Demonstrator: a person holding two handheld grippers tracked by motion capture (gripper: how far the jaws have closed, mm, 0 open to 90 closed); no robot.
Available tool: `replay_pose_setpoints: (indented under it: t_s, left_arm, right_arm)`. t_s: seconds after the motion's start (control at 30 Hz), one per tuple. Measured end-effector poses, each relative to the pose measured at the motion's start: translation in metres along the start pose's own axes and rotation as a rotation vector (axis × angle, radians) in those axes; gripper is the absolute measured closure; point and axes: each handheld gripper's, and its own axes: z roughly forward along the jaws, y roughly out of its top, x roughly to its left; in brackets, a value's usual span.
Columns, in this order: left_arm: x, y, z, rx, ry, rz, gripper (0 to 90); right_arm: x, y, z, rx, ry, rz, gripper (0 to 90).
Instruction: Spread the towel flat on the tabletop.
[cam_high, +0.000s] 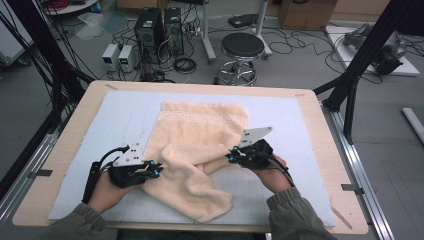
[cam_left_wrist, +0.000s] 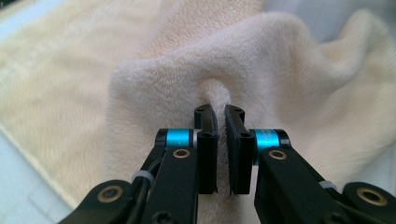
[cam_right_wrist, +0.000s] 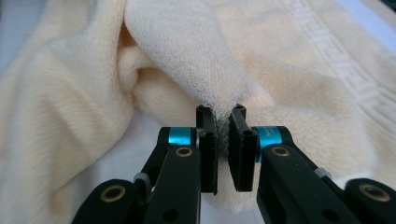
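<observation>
1. The towel (cam_high: 197, 145) is pale cream-yellow all over, with a woven band of a squared key pattern in a lighter cream near its far edge.
2. The mat (cam_high: 125, 115) under it is pale blue-grey with a fine grid of thin lines.
3. The table (cam_high: 60, 150) shows as a light wood-coloured border around the mat.
4. The left gripper (cam_high: 155, 170) is black, with bright blue rings near its tips, brass-coloured pins and a light grey plate on top.
5. The right gripper (cam_high: 232, 156) has the same black, blue and brass, with a light grey plate.
6. The sleeves (cam_high: 292, 215) are olive green.
7. The stool (cam_high: 242, 47) has a black seat on chrome legs.
</observation>
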Motion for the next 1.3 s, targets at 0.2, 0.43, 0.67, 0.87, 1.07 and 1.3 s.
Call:
replay_pose_setpoints:
  t_s: [0.2,0.43,0.67,0.87,1.07,1.3]
  left_arm:
    - [0.002,0.017,0.003,-0.015,-0.005,0.032,84.1]
    - [0.063,0.000,0.027,0.065,0.134,-0.114,84.4]
    - [0.092,-0.016,0.044,0.084,0.160,-0.224,81.3]
    - [0.075,-0.006,0.022,0.036,0.169,-0.158,65.6]
    - [0.058,-0.011,-0.013,0.003,0.200,-0.108,58.6]
    - [0.038,-0.034,-0.011,0.031,0.161,-0.101,59.1]
  right_arm:
    - [-0.003,-0.001,-0.036,0.021,-0.012,0.031,84.0]
    - [-0.055,0.001,0.003,0.073,-0.072,0.130,84.0]
    - [-0.091,-0.015,0.039,0.119,-0.113,0.220,79.5]
    - [-0.075,-0.004,0.018,0.042,-0.109,0.176,63.4]
    - [-0.038,0.003,-0.008,-0.007,-0.118,0.087,57.3]
    - [-0.003,0.005,0.003,0.001,-0.034,0.031,56.0]
